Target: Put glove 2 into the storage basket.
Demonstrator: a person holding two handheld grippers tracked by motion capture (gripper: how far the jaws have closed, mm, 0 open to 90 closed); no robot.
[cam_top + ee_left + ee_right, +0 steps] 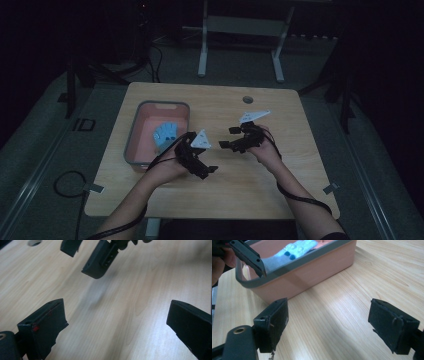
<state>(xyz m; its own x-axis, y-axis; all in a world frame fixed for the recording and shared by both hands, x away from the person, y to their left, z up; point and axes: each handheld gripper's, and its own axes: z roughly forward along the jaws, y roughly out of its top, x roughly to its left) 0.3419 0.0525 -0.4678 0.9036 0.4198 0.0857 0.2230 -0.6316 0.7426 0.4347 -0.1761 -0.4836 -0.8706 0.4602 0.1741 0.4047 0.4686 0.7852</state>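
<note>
A pink bin [134, 141] with a grey rim stands on the left half of the wooden table [280, 120]. A pale blue item with dark blue dots [165, 134] lies inside it. My left gripper [204, 156] hovers just right of the bin, open, with nothing between its jaws [117, 322]. It faces my right gripper [228, 138], which is also open and empty [332, 322], over the table's middle. In the right gripper view the bin [312, 275] and the pale blue item [295, 250] lie ahead, with one jaw of the left gripper [247, 255] at the top left.
A round cable hole [248, 99] sits near the table's far edge. Bare wood lies under and between both grippers. A cable trails from each gripper along the forearms. Table legs [202, 55] of another desk stand on the dark floor behind.
</note>
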